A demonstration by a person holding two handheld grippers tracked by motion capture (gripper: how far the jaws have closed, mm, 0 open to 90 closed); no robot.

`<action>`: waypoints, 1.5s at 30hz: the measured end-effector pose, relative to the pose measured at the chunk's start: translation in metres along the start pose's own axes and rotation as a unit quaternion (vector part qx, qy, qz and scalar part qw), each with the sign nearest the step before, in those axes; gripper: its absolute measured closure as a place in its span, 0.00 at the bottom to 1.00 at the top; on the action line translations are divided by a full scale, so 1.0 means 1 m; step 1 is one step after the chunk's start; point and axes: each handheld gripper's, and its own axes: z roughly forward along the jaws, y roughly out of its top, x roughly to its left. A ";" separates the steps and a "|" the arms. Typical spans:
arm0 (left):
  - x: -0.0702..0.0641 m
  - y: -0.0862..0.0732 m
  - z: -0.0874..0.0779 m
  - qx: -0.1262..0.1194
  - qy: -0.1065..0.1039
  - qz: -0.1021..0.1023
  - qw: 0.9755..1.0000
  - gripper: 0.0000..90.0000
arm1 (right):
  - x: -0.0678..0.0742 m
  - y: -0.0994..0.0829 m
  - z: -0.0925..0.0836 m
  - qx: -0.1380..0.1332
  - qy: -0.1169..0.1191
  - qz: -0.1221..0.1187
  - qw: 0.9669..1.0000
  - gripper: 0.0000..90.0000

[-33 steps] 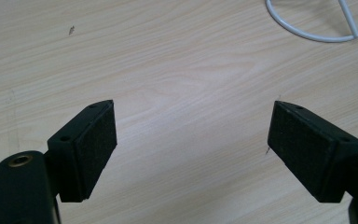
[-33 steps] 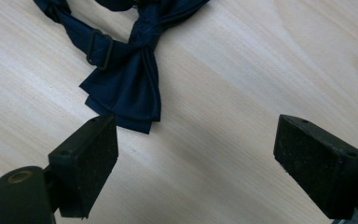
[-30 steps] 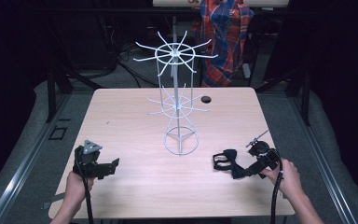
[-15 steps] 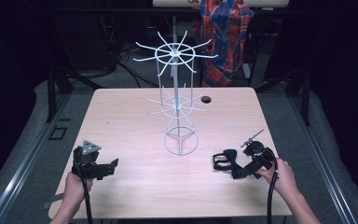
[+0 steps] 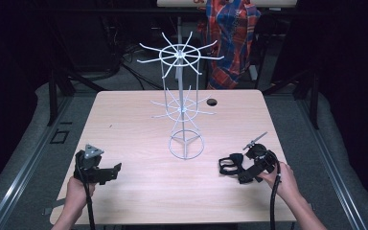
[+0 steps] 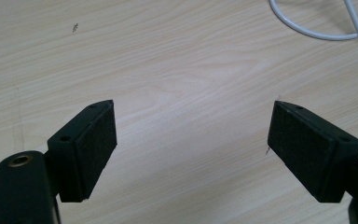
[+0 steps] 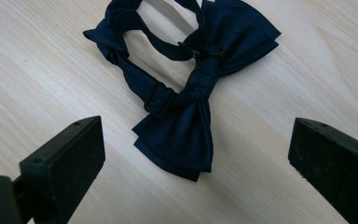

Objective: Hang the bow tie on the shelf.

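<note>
Right gripper view: our right gripper (image 7: pixel 196 168) wide above bow tie (image 7: pixel 193 93); left gripper (image 6: pixel 191 154) wide, empty; soft strap may slip.

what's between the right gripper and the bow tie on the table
Nothing visible. The right gripper has its jaws wide open, and the navy bow tie lies flat on the bare table just ahead of them, with no object in between.
</note>
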 end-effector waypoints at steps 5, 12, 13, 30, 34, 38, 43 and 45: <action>0.000 -0.001 0.000 -0.001 0.001 -0.003 1.000 0.18 | 0.003 0.007 0.006 -0.004 -0.006 0.003 1.000 0.07; -0.001 0.000 0.000 -0.001 -0.001 -0.001 1.000 0.18 | 0.009 0.015 0.009 -0.018 -0.007 0.000 1.000 0.19; 0.000 0.000 0.000 -0.001 -0.002 -0.001 1.000 0.18 | 0.009 0.016 0.009 -0.019 -0.007 0.004 1.000 0.24; 0.001 -0.001 0.001 0.001 -0.001 -0.006 1.000 0.18 | 0.016 0.015 0.027 -0.001 -0.032 0.000 0.999 0.60; 0.000 -0.001 0.000 0.002 -0.002 -0.003 1.000 0.18 | 0.017 0.016 0.026 0.021 -0.047 -0.020 0.998 0.68; 0.001 -0.001 0.000 0.001 0.000 -0.005 1.000 0.18 | 0.018 0.015 0.026 0.016 -0.051 -0.024 0.998 0.76; 0.001 -0.001 0.000 0.001 0.000 -0.005 1.000 0.18 | 0.021 0.016 0.024 0.020 -0.061 -0.034 0.997 0.81; 0.001 -0.001 0.000 0.001 -0.001 -0.004 1.000 0.18 | 0.020 0.016 0.023 0.023 -0.061 -0.038 0.997 0.82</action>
